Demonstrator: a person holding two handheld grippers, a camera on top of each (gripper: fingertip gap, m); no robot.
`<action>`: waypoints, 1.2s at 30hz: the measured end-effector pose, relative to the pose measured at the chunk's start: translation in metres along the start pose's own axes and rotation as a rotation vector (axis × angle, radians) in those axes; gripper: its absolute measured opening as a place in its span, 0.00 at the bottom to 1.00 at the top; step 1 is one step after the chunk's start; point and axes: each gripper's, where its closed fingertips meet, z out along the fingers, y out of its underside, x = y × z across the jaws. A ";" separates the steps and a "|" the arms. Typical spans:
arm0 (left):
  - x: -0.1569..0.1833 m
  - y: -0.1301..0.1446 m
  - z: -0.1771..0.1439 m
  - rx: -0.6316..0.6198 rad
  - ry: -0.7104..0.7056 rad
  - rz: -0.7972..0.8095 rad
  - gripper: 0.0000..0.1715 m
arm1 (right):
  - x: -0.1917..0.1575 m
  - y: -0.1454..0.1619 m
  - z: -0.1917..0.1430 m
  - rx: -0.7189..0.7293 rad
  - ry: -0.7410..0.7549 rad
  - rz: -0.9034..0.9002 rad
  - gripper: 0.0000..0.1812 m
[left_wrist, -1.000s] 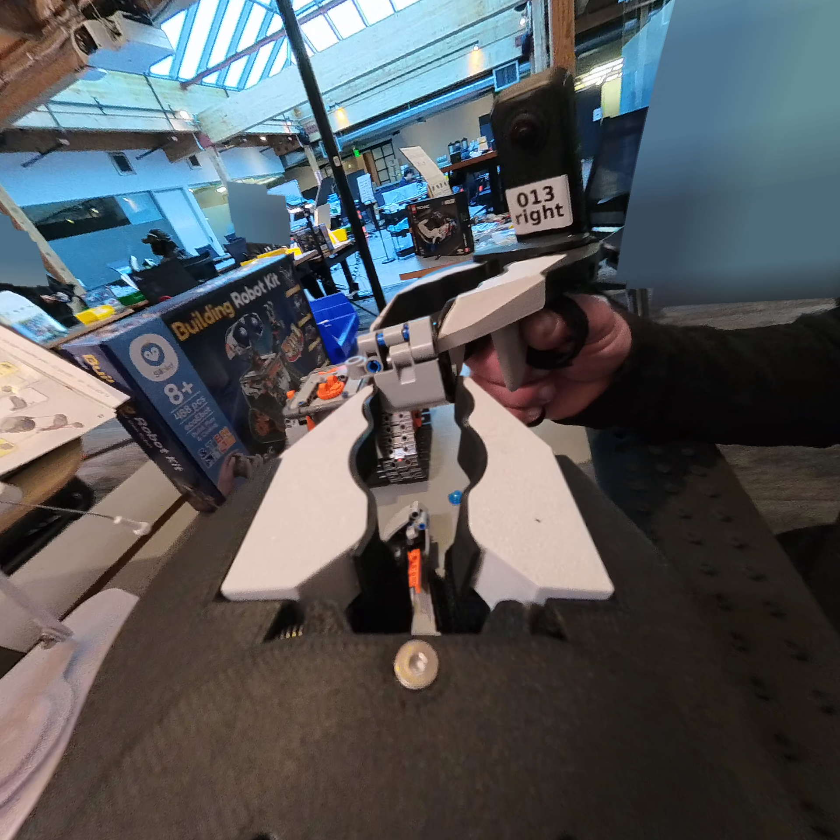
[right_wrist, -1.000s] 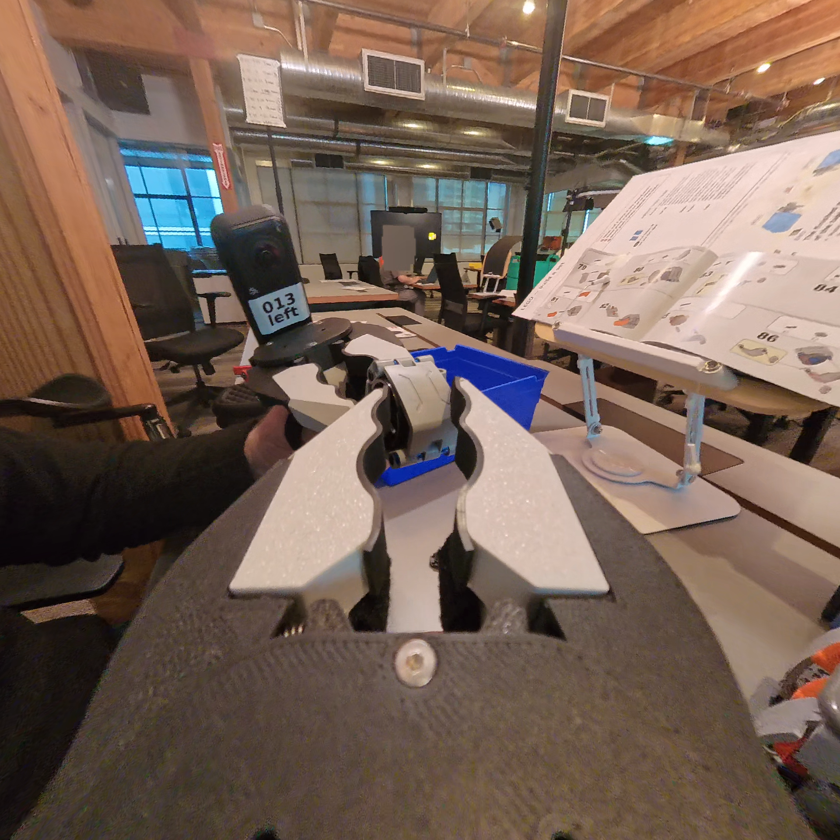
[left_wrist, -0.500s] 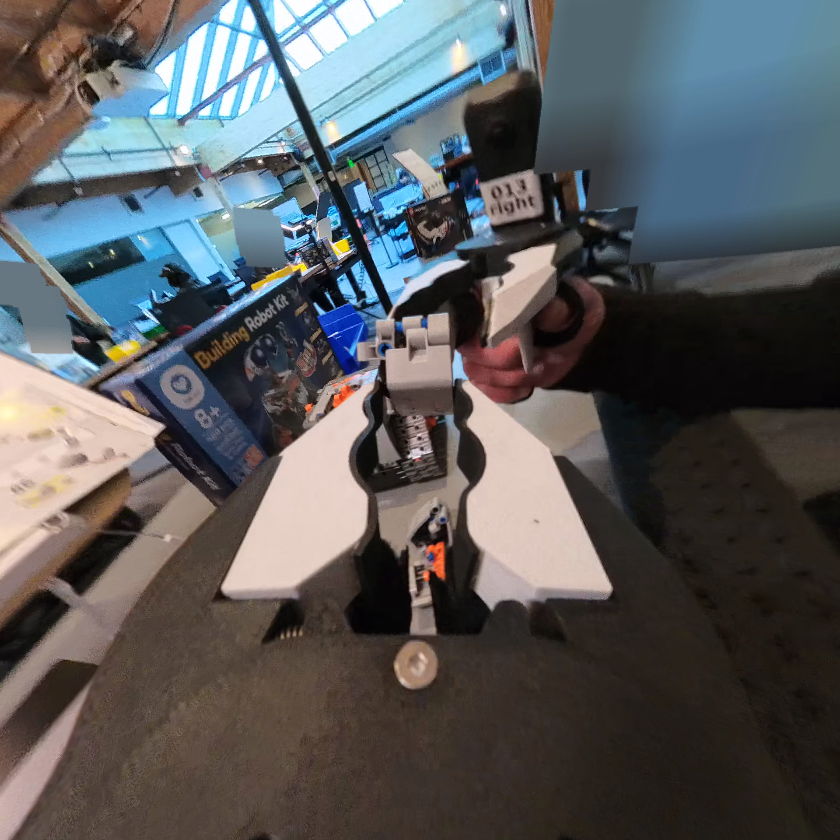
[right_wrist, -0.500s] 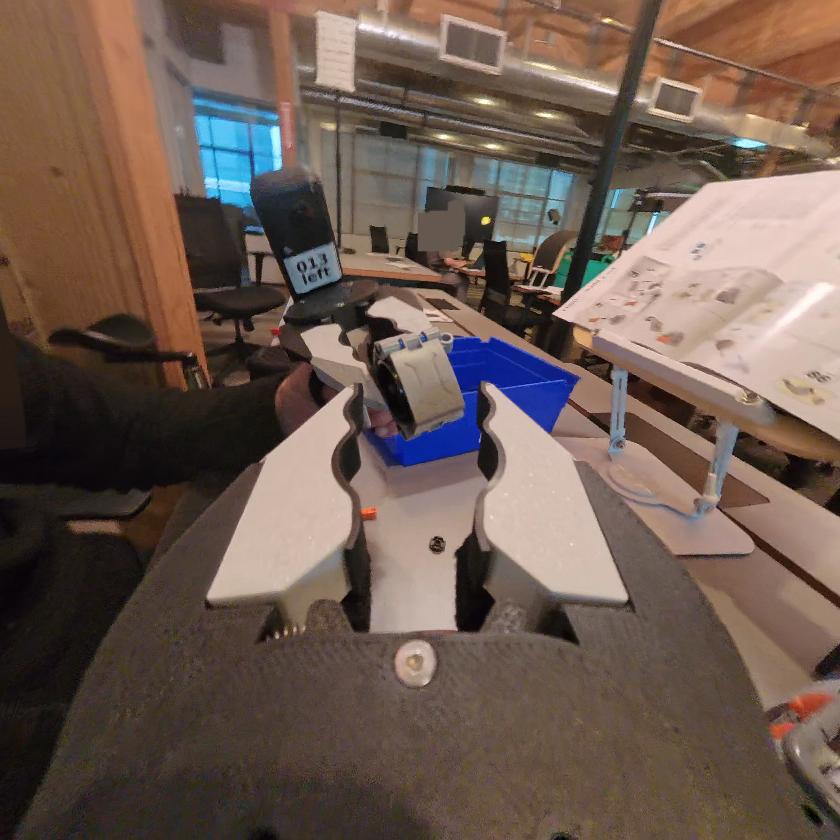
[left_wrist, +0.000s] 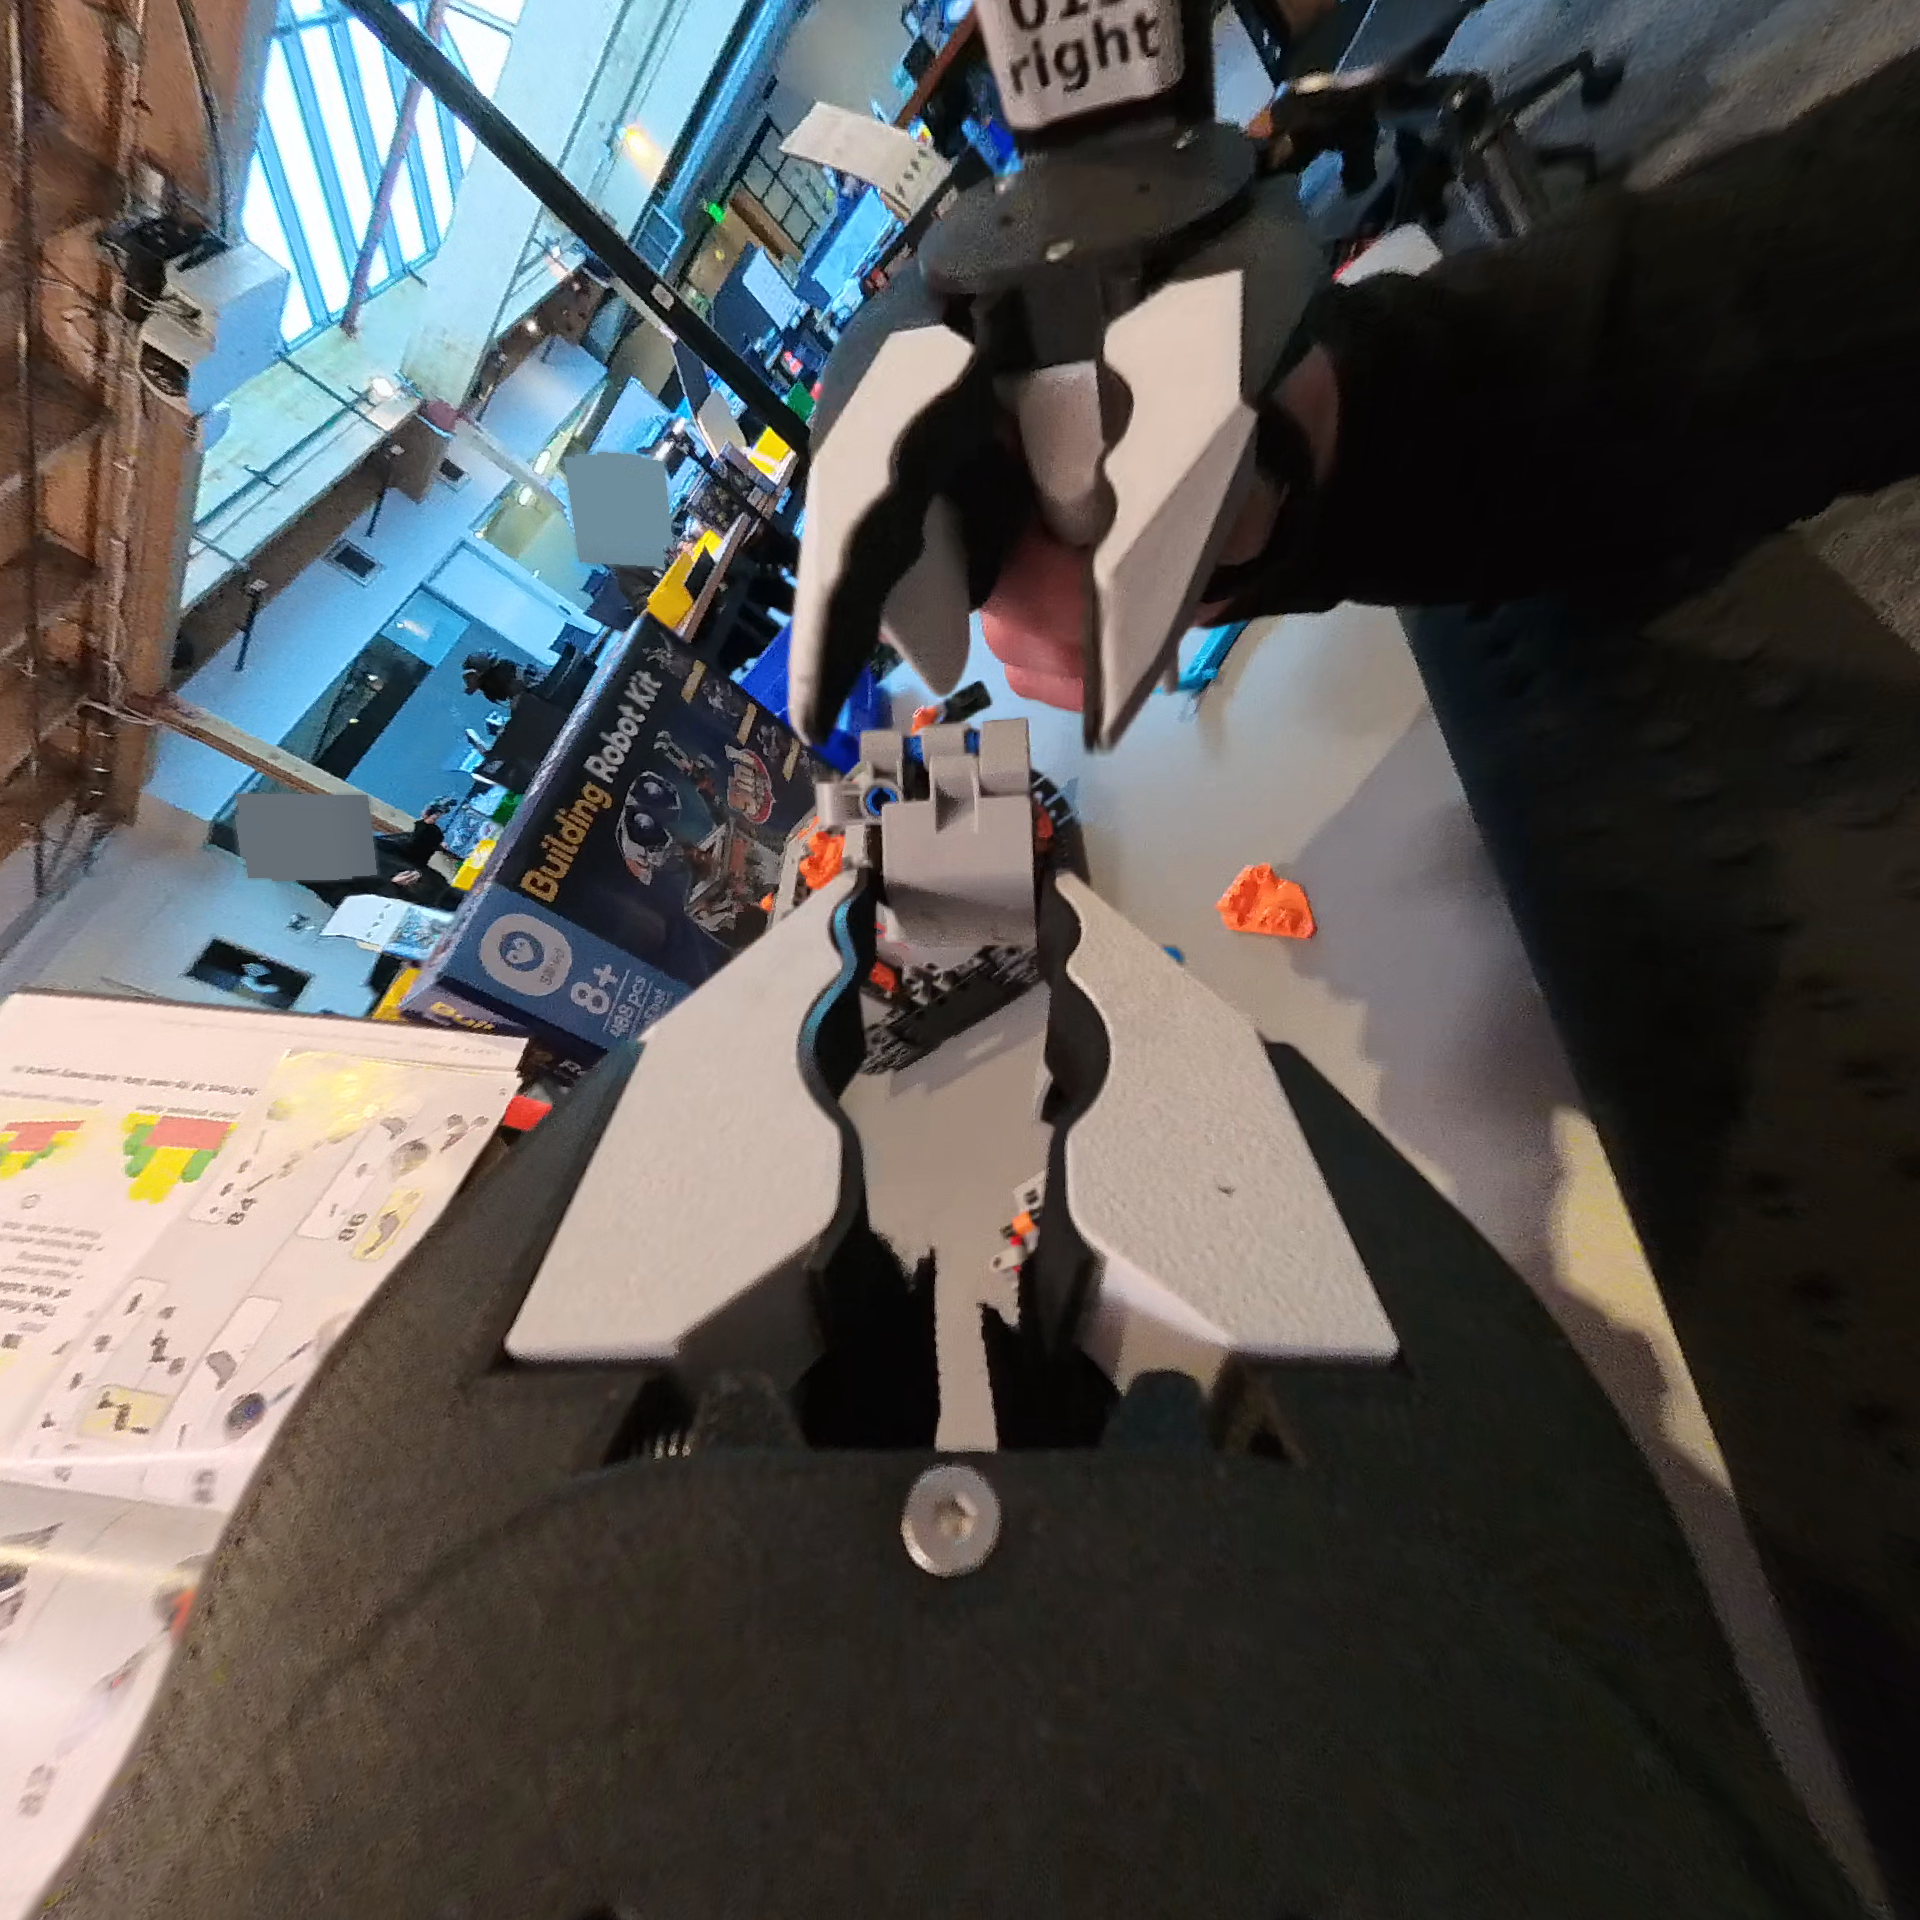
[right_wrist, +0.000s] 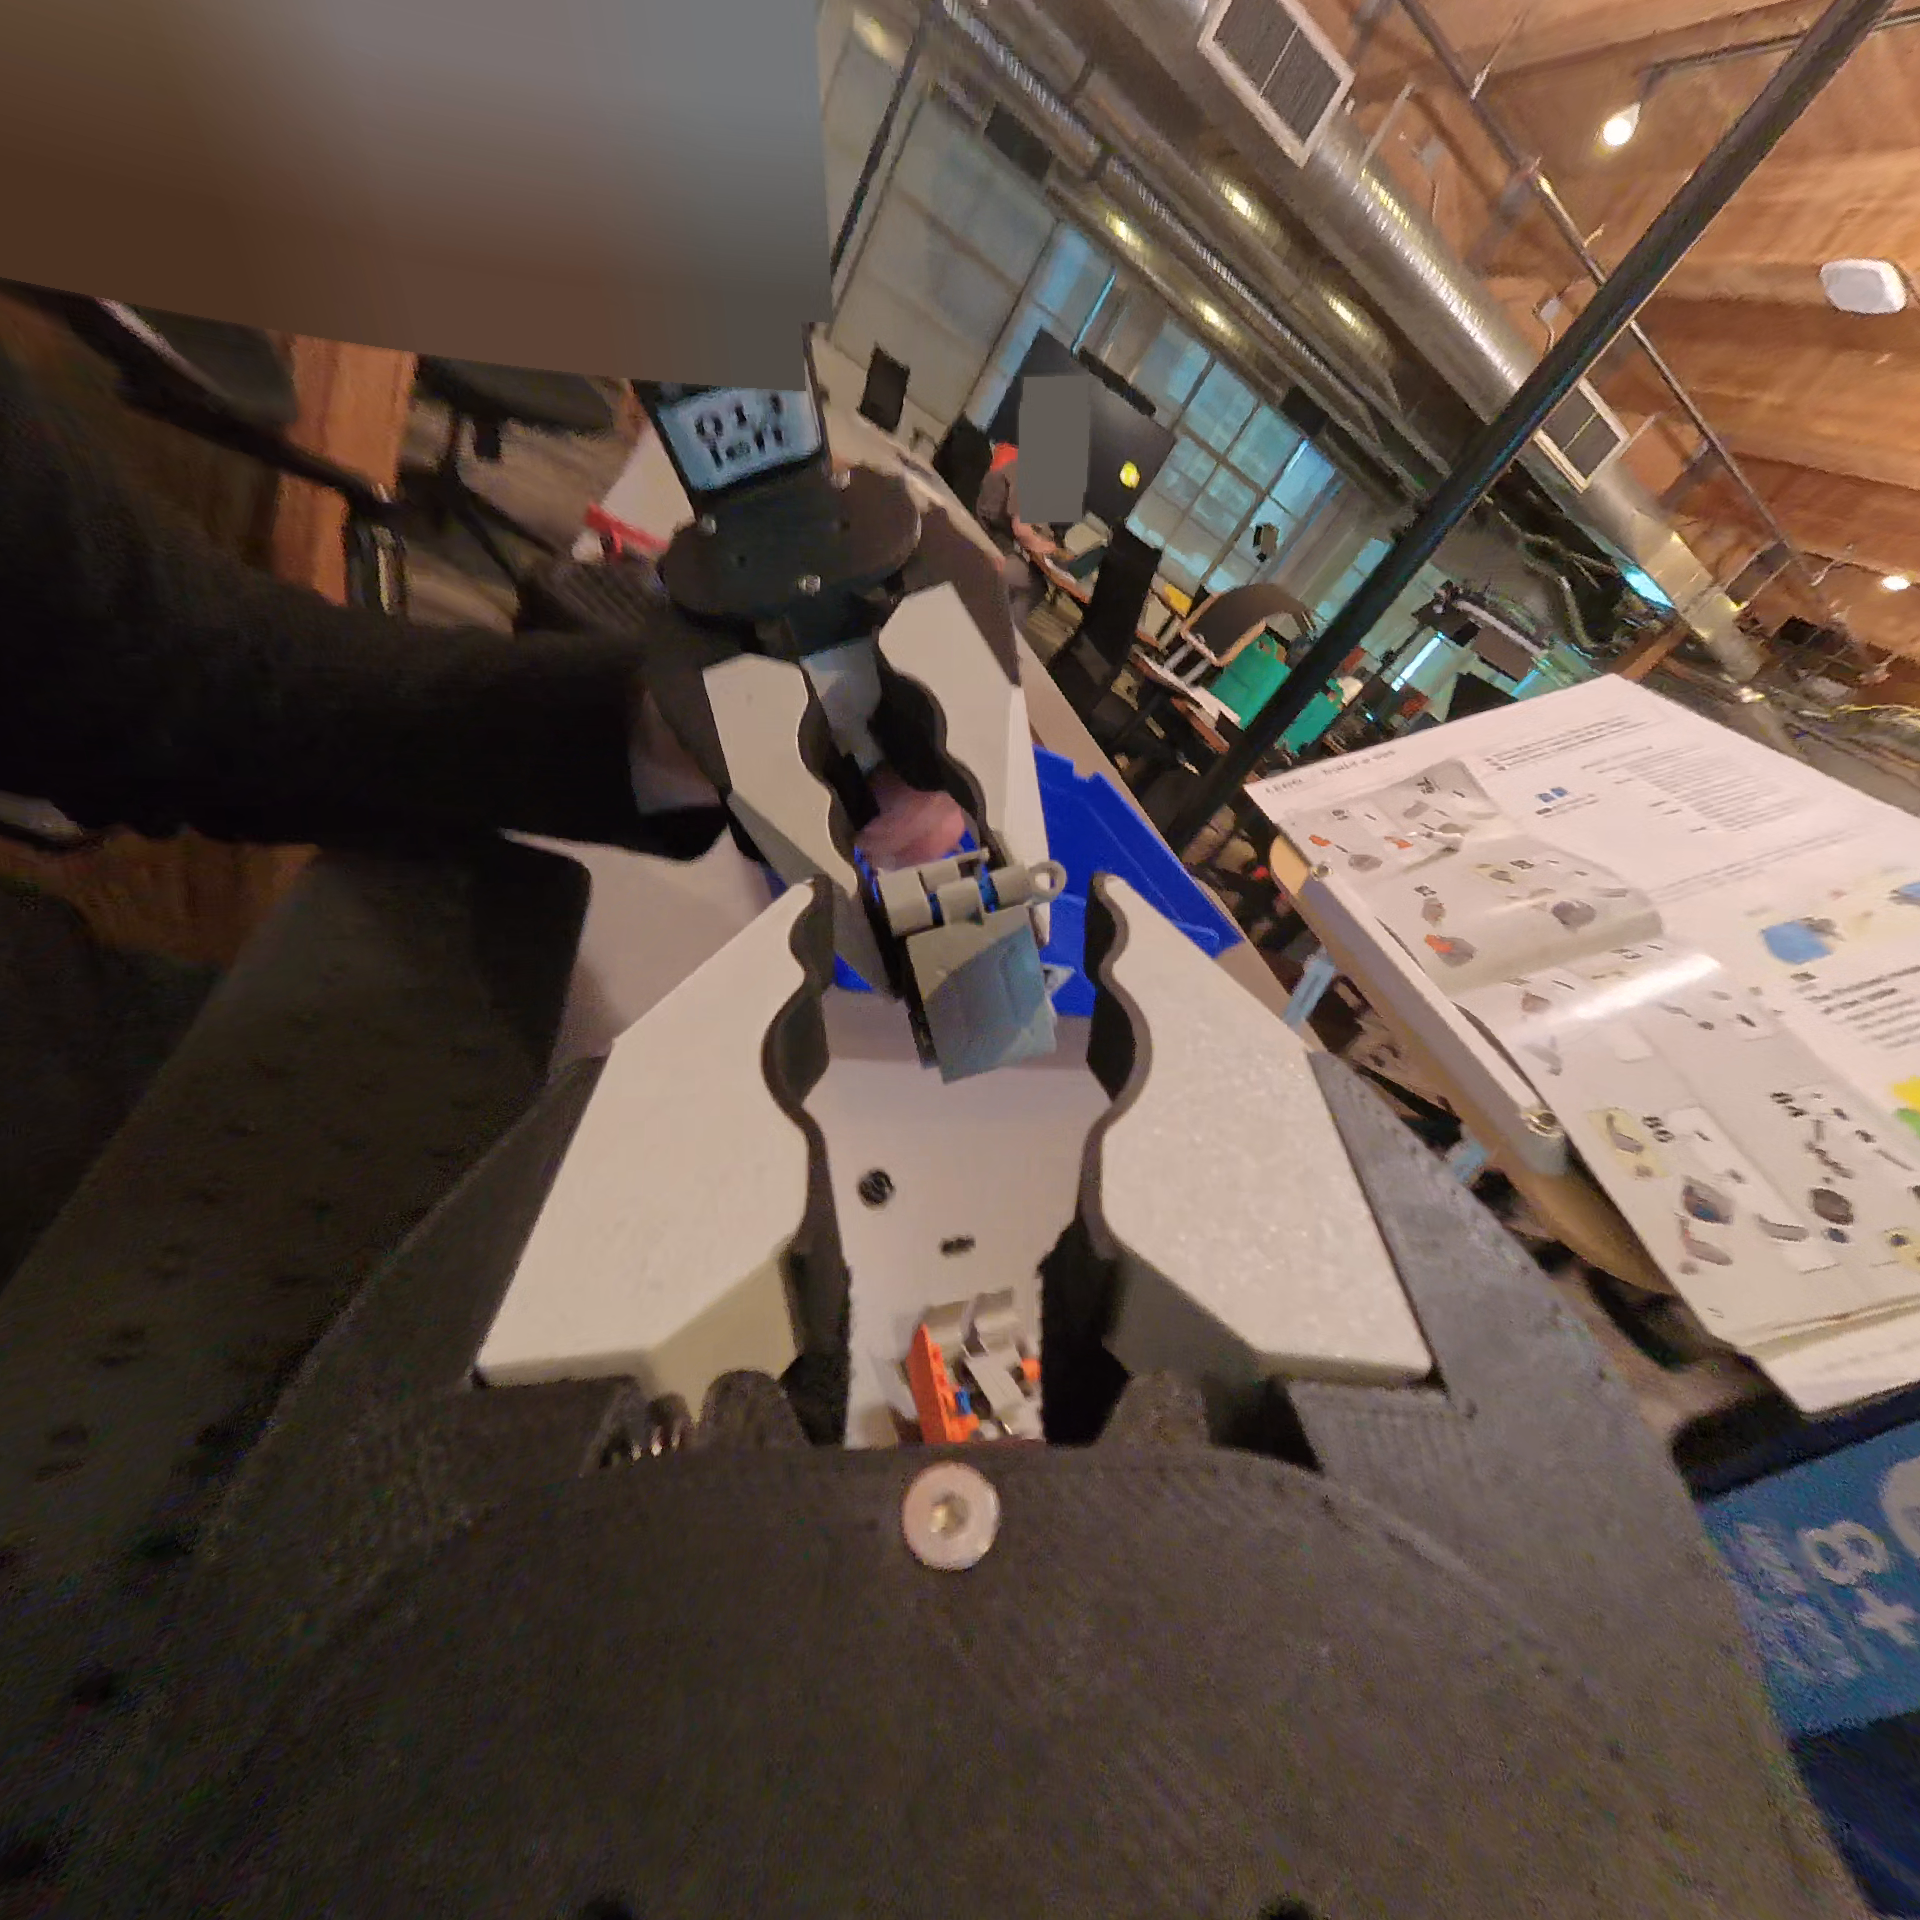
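the grey brick assembly (left_wrist: 951, 847) with blue pins sits between the fingertips of the left tool (left_wrist: 951, 914), whose fingers are closed in on its sides and hold it above the white surface (left_wrist: 1340, 997). in the right wrist view the same assembly (right_wrist: 977, 977) hangs from that tool, tilted. the right tool (right_wrist: 956, 925) is wide open and holds nothing; its tips stand to either side of the assembly without touching it, and in the left wrist view it (left_wrist: 956, 717) points down at the top of the assembly.

a white printed label is on each tool's camera mount. a dark blue kit box (left_wrist: 634, 862) with printed writing and robot pictures stands on the surface behind. an open instruction booklet (right_wrist: 1621, 987) with diagrams rests on a stand. a blue bin (right_wrist: 1112, 873) is behind the assembly; what is in it cannot be seen. an orange piece (left_wrist: 1265, 904) and a small grey and orange part (right_wrist: 971, 1371) lie on the surface.
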 end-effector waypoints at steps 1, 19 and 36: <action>0.000 0.000 0.000 -0.008 -0.008 0.016 0.16 | -0.002 0.005 0.002 -0.034 0.001 -0.034 0.20; 0.007 0.027 0.007 -0.234 -0.050 0.197 0.16 | -0.007 0.030 0.011 -0.254 0.064 -0.228 0.14; 0.014 0.022 0.007 -0.227 -0.017 0.138 0.21 | -0.013 0.042 0.011 -0.340 0.050 -0.292 0.14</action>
